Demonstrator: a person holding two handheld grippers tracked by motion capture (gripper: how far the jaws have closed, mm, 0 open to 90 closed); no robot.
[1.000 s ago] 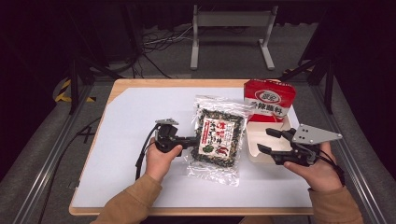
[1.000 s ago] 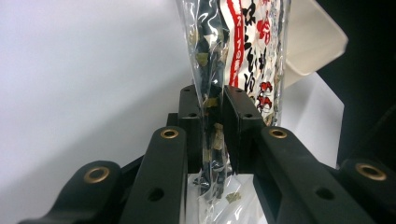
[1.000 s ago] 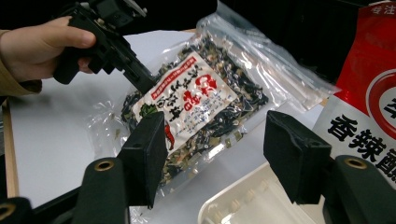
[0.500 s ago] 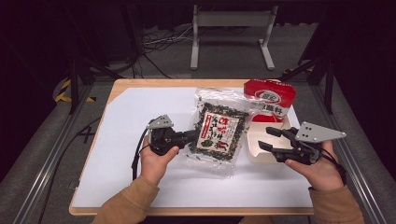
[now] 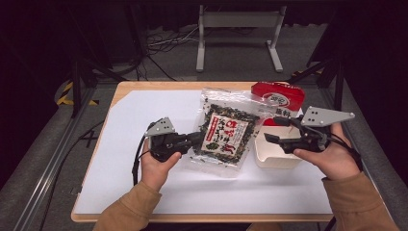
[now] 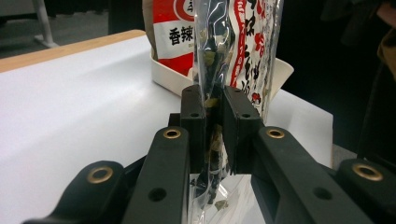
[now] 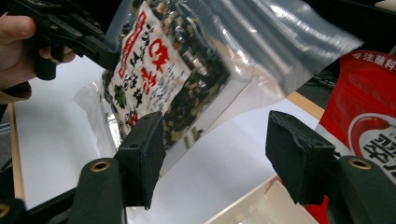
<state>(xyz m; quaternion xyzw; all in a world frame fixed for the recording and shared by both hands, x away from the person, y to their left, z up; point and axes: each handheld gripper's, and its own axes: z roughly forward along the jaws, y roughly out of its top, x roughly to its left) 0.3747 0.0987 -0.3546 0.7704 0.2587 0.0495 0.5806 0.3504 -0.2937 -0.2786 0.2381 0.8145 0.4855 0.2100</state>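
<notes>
A clear bag of dark dried seaweed mix (image 5: 226,130) with a red and white label is lifted off the table, tilted up. My left gripper (image 5: 196,139) is shut on the bag's left edge; in the left gripper view its jaws clamp the bag (image 6: 215,70) edge-on. My right gripper (image 5: 270,129) stands open to the right of the bag, above a white tray (image 5: 274,156). In the right gripper view the bag (image 7: 168,70) hangs in front of my open jaws, apart from them, with the left gripper (image 7: 109,51) at its upper left.
A red packet (image 5: 279,98) stands at the back right, behind the white tray (image 7: 261,205). A white sheet (image 5: 144,110) covers the wooden table; its left half is free. Metal stand legs lie on the floor beyond the table.
The left gripper has raised the bag off the table and tilted it upright, moving slightly left. The right gripper has stayed open near the tray.
</notes>
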